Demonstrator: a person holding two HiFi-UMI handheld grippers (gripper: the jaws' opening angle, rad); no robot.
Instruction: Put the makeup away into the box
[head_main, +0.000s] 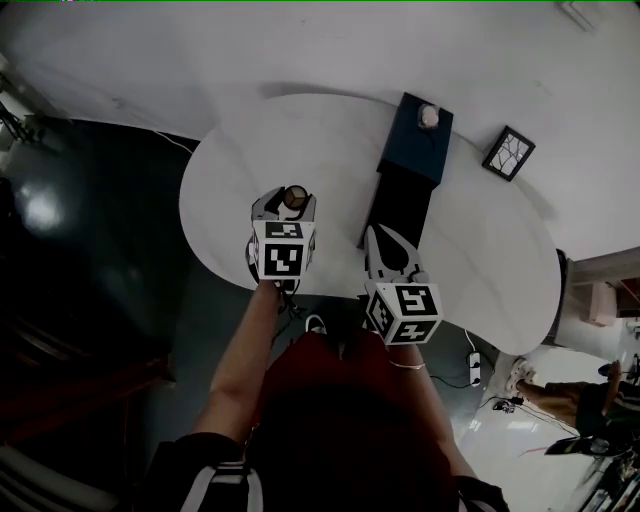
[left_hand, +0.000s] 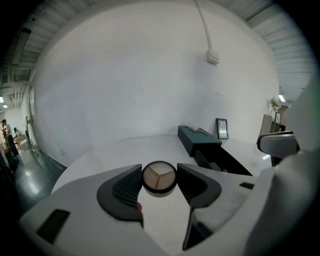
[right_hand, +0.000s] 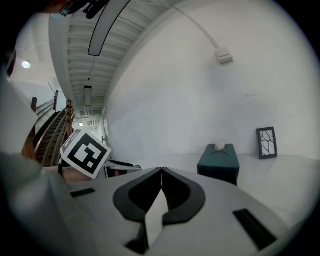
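Note:
A round eyeshadow compact (left_hand: 159, 176) with three tan shades sits between the pads of my left gripper (left_hand: 159, 181), which is shut on it and holds it above the white table (head_main: 230, 160). In the head view the compact (head_main: 295, 197) shows at the tip of the left gripper (head_main: 290, 203). The dark teal box (head_main: 416, 135) stands at the table's far side, its black drawer (head_main: 400, 205) pulled out toward me. My right gripper (head_main: 381, 238) hovers by the drawer's near end. Its jaws (right_hand: 161, 172) are shut with nothing between them.
A small pale round thing (right_hand: 219, 146) rests on top of the box (right_hand: 219, 161). A black picture frame (head_main: 508, 152) leans on the wall to the right of the box. The left gripper's marker cube (right_hand: 86, 153) shows at the left of the right gripper view.

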